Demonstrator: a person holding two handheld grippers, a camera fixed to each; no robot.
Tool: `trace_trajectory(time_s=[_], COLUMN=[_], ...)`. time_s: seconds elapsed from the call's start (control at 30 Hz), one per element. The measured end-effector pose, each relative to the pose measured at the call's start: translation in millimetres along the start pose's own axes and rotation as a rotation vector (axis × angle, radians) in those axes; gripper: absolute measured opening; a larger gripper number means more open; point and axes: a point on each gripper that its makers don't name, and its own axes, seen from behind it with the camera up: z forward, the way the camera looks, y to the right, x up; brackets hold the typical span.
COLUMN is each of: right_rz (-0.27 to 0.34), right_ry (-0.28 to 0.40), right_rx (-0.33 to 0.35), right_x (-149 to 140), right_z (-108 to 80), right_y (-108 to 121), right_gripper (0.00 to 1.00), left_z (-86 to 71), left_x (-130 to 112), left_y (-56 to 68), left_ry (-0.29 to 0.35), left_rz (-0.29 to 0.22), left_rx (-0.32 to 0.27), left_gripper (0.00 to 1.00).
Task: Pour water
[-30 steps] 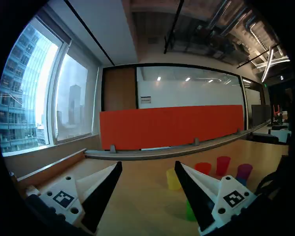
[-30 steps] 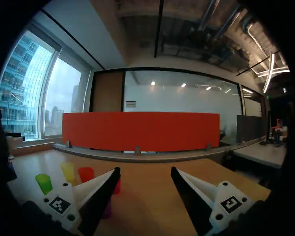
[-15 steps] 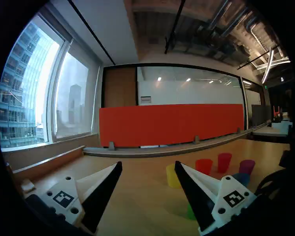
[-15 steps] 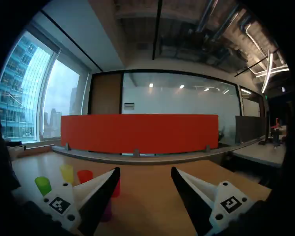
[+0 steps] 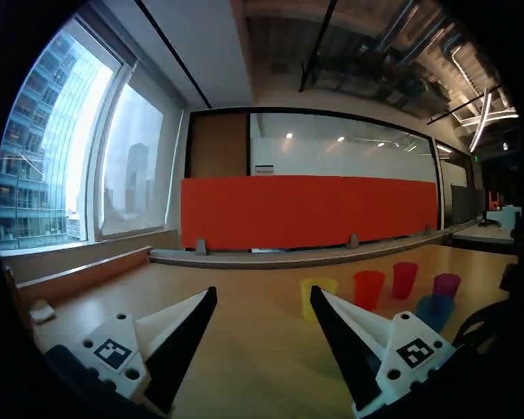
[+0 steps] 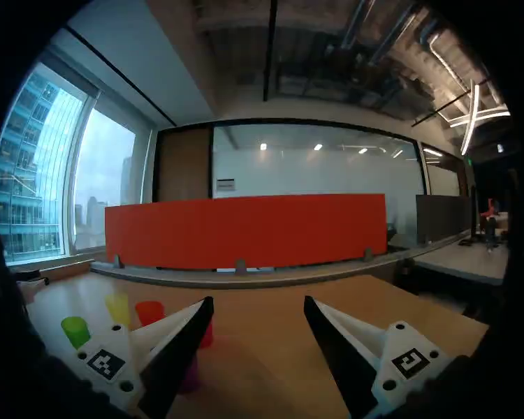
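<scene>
A tall window [image 5: 52,174] fills the left wall, and a long orange partition [image 5: 307,211] runs along the far edge of the wooden table [image 5: 262,370].

Both tongs are held low and level over the table, pointing toward the partition. The left tongs [image 5: 262,290] stand wide open with nothing between the fingers, and the right tongs [image 6: 257,300] are spread just as wide, also holding nothing.

In the left gripper view the cups stand on the table ahead and to the right of the open gap. The yellow cup [image 5: 318,299] is just beyond the tip of the right-hand finger. The orange cup [image 5: 369,289], pink cup [image 5: 404,279] and purple cup [image 5: 446,285] stand in a row farther right, and the blue cup [image 5: 433,311] is nearer, in front of the purple one.

In the right gripper view the same group lies to the left of the tongs. The green cup [image 6: 75,331] is farthest left, and two cups are partly hidden behind the left-hand finger. No cup touches either tongs.
</scene>
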Motion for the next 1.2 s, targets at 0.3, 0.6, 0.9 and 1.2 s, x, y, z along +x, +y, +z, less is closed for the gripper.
trace_trajectory(time_s=[0.3,0.6,0.9,1.2], right_rz=[-0.003,-0.003,-0.004,-0.005], right_ry=[-0.003,-0.001,0.002,0.003], right_rx=[0.001,-0.004,-0.006,-0.006], right_x=[-2.4,-1.7,1.0,3.0], right_z=[2.1,0.6,-1.3,-2.8], right_y=[-0.9,0.8,2.4,3.4], right_gripper=[1.0,1.0,1.0,1.0], left_z=[4.0,5.8,7.5,8.3], left_x=[-6.0,-14.2,-20.2,-21.3], left_y=[-3.5,-5.3,-5.3,-5.7], left_ry=[-0.002,-0.016,-0.04,-0.044], left_rz=[-0.006,-0.008,-0.008,-0.007], left_rx=[0.003,0.002,-0.001,-0.004], left_gripper=[0.99,1.0,1.0,0.99])
